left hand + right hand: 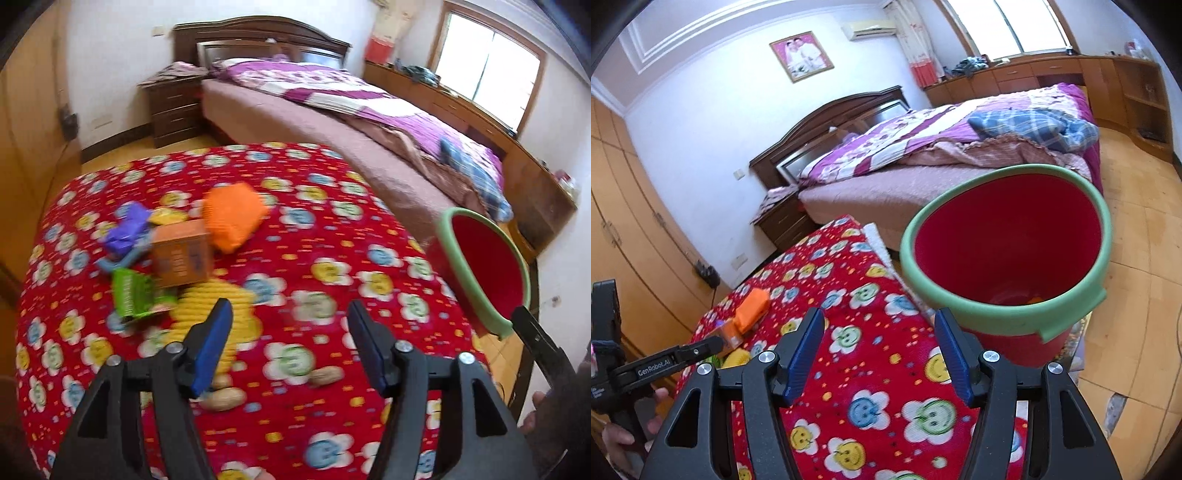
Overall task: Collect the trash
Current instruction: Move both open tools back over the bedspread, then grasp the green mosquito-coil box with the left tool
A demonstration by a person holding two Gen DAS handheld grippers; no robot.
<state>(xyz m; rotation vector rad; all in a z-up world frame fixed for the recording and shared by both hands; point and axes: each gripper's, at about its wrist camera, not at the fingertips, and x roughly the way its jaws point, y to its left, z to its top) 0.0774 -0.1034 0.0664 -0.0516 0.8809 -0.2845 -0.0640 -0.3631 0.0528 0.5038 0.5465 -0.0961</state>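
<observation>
Bedroom surroundings are shown, with a bed (332,122) behind a table covered by a red flowered cloth (314,229). On the cloth, a group of trash is seen: an orange packet (234,218), an orange carton (183,254), a purple wrapper (127,229), a green wrapper (133,293) and a yellow item (210,306). Peanut shells (225,398) are located nearer the left gripper (290,332). Its jaws are spread apart and nothing is held between them. The right gripper (879,343) is likewise released and empty above the cloth. A red bin with a green rim (1008,254) is positioned just beside the table edge, tilted toward the camera, with something orange visible at its bottom.
</observation>
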